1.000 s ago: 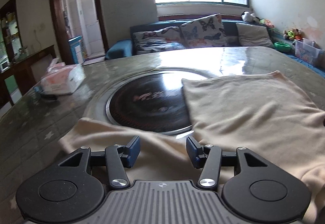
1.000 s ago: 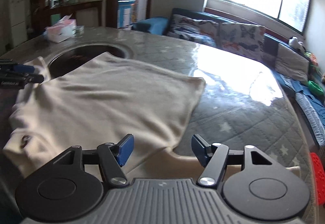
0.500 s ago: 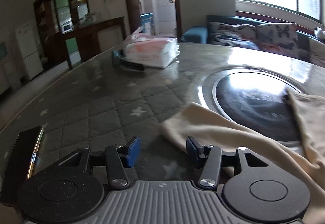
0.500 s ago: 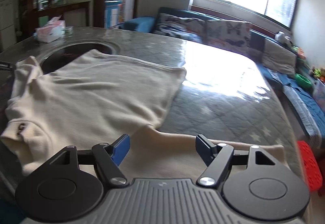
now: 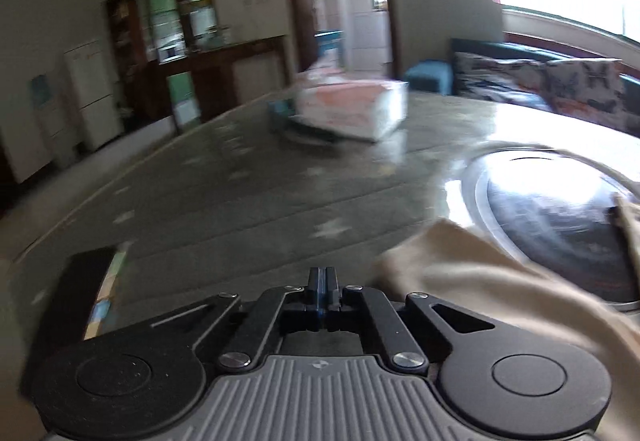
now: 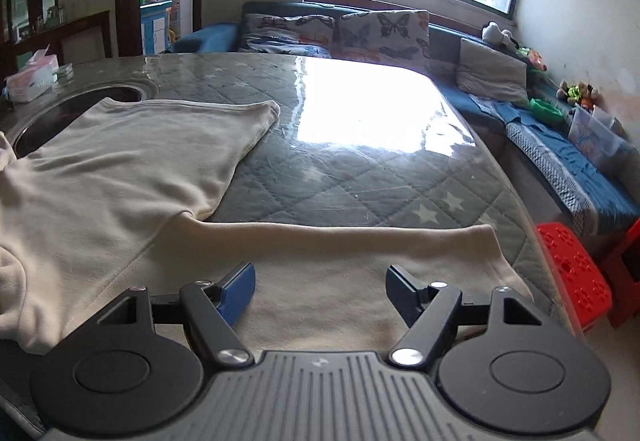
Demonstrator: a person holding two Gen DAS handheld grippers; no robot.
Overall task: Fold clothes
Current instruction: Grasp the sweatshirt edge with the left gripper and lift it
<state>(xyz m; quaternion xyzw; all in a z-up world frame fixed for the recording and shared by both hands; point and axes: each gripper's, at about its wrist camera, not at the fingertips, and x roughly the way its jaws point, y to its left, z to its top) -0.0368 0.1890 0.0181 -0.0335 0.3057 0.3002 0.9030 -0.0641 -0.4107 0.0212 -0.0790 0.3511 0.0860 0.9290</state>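
A cream long-sleeved garment (image 6: pixel 120 161) lies spread on the quilted table. Its right sleeve (image 6: pixel 360 253) stretches flat across the near edge, under my right gripper (image 6: pixel 320 293), which is open and hovers just above the sleeve. In the left wrist view the left sleeve (image 5: pixel 480 281) lies to the right of my left gripper (image 5: pixel 323 293), whose jaws are pressed together with nothing seen between them. The sleeve end is beside the gripper, apart from it.
A tissue pack (image 5: pixel 352 113) sits at the far side of the table (image 5: pixel 240 193). A round dark inset (image 5: pixel 560 217) lies partly under the garment. A dark phone-like object (image 5: pixel 80 293) lies at the near left. A sofa (image 6: pixel 340 29) and red stool (image 6: pixel 572 265) stand beyond.
My left gripper has swung left, off the sleeve, and has closed from open. My right gripper has moved right along the right sleeve and stays open.
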